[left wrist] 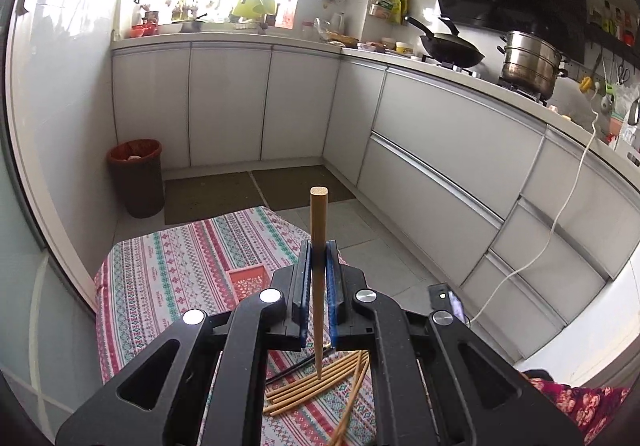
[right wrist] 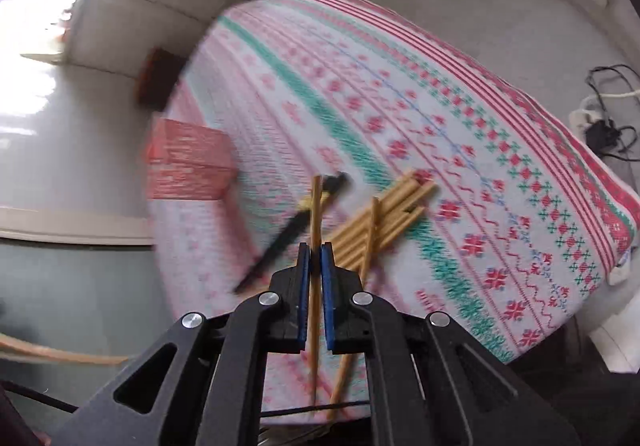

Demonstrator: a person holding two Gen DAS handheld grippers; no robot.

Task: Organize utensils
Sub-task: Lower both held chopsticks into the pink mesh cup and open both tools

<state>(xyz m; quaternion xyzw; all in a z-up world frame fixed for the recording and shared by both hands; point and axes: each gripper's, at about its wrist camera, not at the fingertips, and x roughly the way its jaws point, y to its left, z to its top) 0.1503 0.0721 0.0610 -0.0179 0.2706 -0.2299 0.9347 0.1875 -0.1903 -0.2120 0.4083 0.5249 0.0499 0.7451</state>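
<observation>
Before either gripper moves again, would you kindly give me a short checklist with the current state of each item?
1. Left gripper holds its wooden chopstick: ok, fingers closed on it, thick end pointing away.
2. Right gripper holds its chopstick: ok, clamped between the blue pads.
3. Remaining pile of chopsticks lies on the patterned tablecloth: ok, loose and not aligned.
4. Black chopsticks lie beside the pile: ok, but blurred.
5. Red box within reach as a destination: cannot tell; it sits at the cloth's edge, its opening not visible.
6. Right view sharp enough to aim: not ok, motion blur.
</observation>
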